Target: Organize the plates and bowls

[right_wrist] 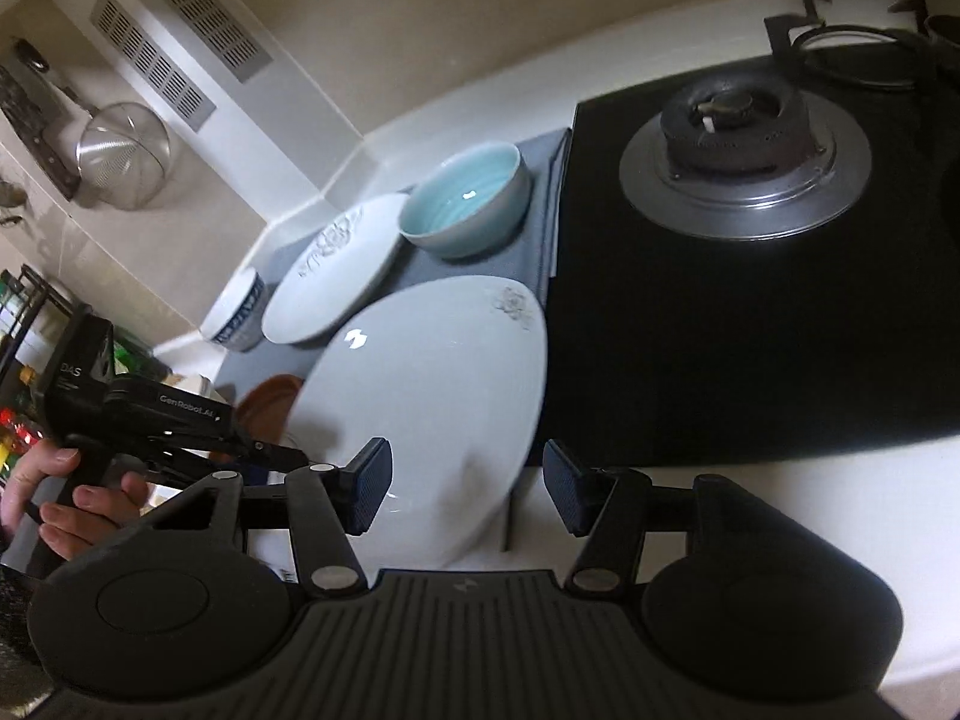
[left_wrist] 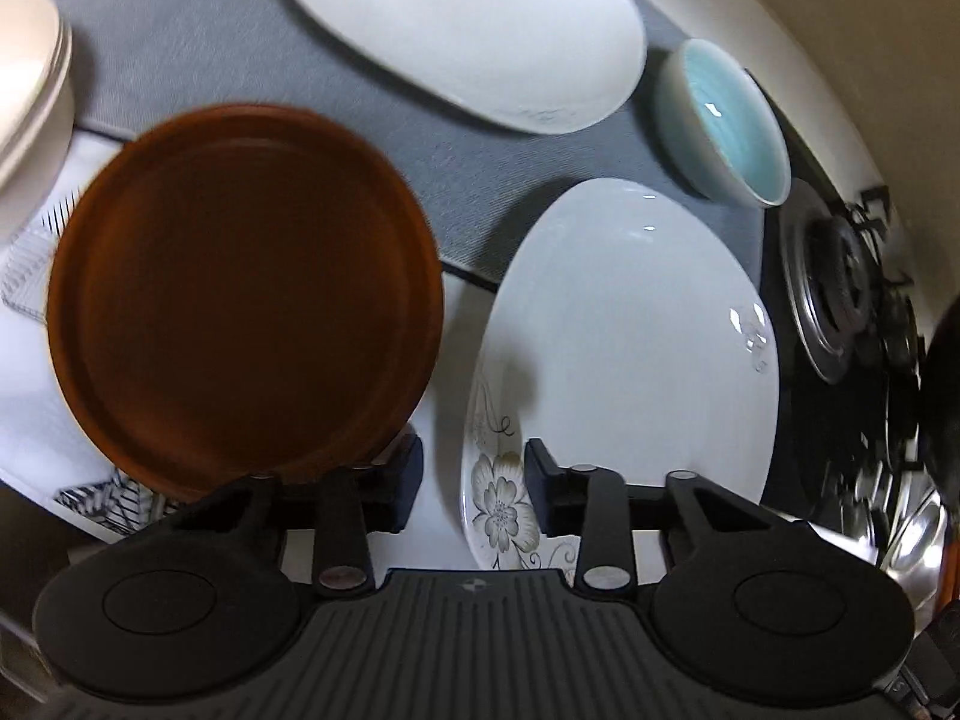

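Note:
A brown round plate (left_wrist: 246,300) sits at the left, just ahead of my left gripper's left finger. My left gripper (left_wrist: 474,486) is open and empty, above the near floral edge of a white oval plate (left_wrist: 630,336). A second white oval plate (left_wrist: 462,24) lies farther back on the grey mat, with a teal bowl (left_wrist: 726,120) to its right. In the right wrist view my right gripper (right_wrist: 465,492) is open over the near edge of the white oval plate (right_wrist: 432,396). The teal bowl (right_wrist: 462,204), the far white plate (right_wrist: 336,264) and a blue-patterned bowl (right_wrist: 237,312) stand behind it.
A gas hob with a burner (right_wrist: 744,162) lies right of the grey mat (left_wrist: 240,60). Stacked cream bowls (left_wrist: 30,90) stand at far left. A strainer (right_wrist: 123,156) hangs on the wall. The person's hand holds the left gripper (right_wrist: 150,420) at the left.

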Demonstrator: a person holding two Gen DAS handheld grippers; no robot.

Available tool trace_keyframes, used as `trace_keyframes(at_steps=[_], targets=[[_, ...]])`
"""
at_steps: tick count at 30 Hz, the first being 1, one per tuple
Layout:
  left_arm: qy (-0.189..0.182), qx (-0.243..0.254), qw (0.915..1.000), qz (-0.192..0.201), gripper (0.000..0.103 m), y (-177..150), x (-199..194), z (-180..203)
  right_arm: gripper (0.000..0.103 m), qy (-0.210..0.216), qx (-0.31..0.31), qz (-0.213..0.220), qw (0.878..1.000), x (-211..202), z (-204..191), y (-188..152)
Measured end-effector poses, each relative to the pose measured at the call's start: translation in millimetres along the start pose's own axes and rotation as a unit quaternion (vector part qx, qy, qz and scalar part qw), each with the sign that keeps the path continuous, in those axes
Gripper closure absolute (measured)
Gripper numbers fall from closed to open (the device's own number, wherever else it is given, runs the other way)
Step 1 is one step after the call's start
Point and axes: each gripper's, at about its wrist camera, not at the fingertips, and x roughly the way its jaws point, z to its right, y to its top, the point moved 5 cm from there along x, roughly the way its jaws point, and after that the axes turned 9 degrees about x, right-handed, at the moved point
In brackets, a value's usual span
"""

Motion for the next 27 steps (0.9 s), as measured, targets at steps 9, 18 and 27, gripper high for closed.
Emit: trace_keyframes(at_steps=[9,18,27], targets=[[0.044,0.058,0.9972,0.015,0.073,14,8,21,0.057,-0.014,-0.004,-0.048,0.999,45,16,9],[0.025,0.048,0.9985,-0.003,0.074,12,13,17,0.09,0.007,0.055,-0.071,0.996,44,25,13],[0.046,0.072,0.9962,0.016,0.073,6,-6,38,0.088,-0.012,0.018,-0.075,0.997,45,10,10]])
